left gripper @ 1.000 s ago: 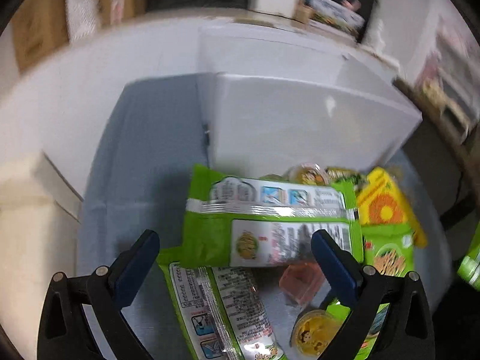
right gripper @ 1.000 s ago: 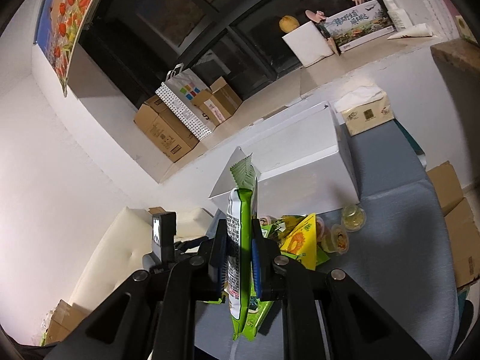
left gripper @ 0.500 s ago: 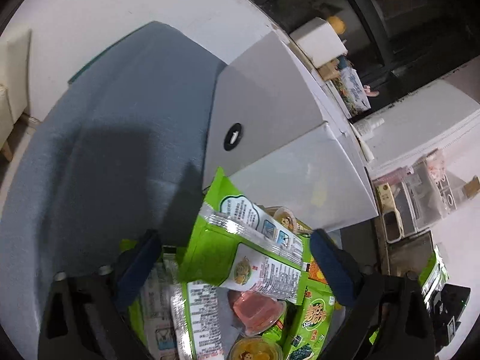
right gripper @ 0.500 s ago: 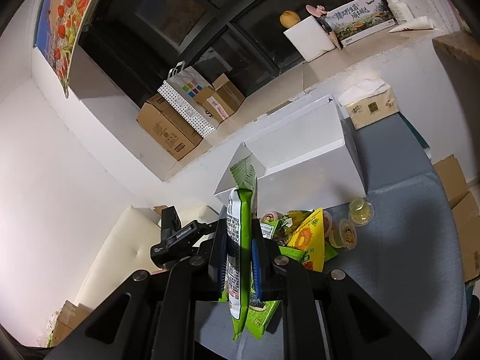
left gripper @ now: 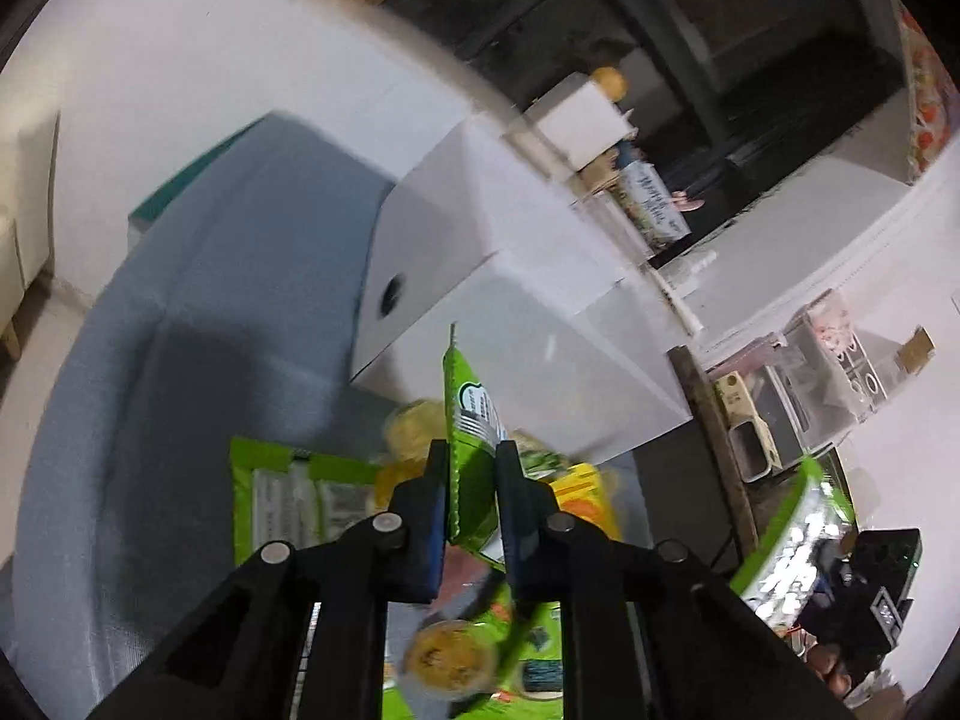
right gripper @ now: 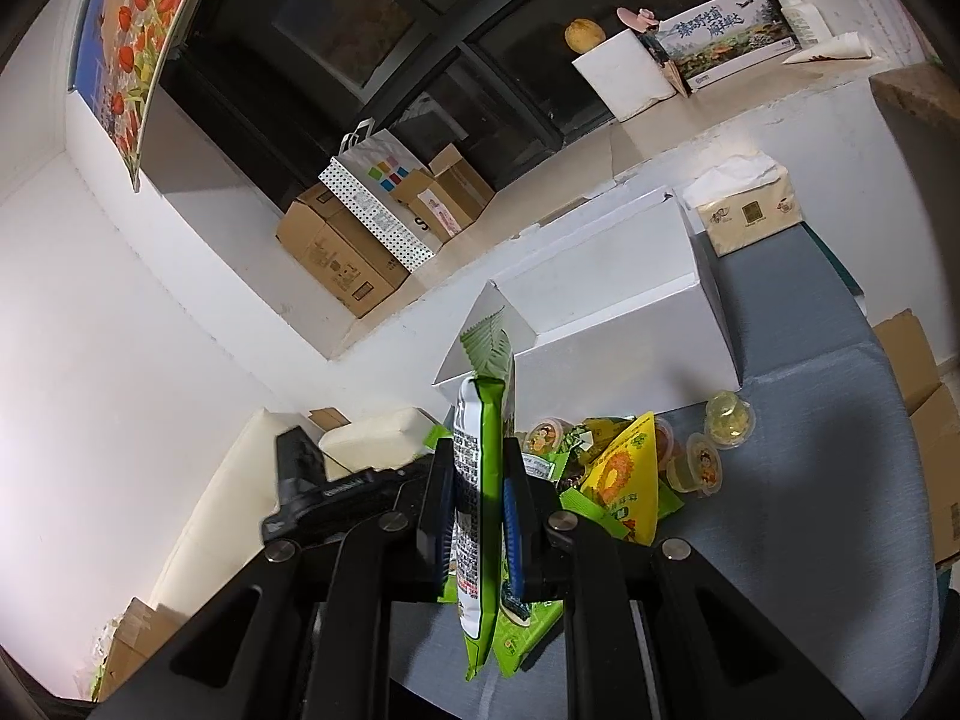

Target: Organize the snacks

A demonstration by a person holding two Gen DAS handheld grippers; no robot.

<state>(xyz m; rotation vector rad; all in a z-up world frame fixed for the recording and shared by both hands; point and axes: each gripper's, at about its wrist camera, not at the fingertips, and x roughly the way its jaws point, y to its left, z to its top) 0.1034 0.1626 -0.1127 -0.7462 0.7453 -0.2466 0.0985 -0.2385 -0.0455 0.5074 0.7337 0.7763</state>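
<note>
My left gripper (left gripper: 471,480) is shut on a green snack packet (left gripper: 471,426), held edge-on above the snack pile. More green packets (left gripper: 288,498), a yellow packet (left gripper: 585,495) and a jelly cup (left gripper: 450,657) lie below it on the grey table (left gripper: 150,420). My right gripper (right gripper: 478,501) is shut on another green snack packet (right gripper: 480,480), upright above the pile. In the right wrist view the pile shows a yellow sunflower packet (right gripper: 627,474) and jelly cups (right gripper: 729,420). A white box (right gripper: 618,324) stands behind the pile; it also shows in the left wrist view (left gripper: 510,276).
A tissue box (right gripper: 750,213) sits on the table beside the white box. Cardboard boxes (right gripper: 342,252) and a dotted paper bag (right gripper: 378,204) stand on the ledge behind. A cream sofa (right gripper: 240,498) lies to the left. The left gripper's body (right gripper: 318,492) shows behind my right fingers.
My left gripper has closed on the green packet that lay between its open fingers and lifted it edge-on. The right gripper holds its packet as before, barely shifted.
</note>
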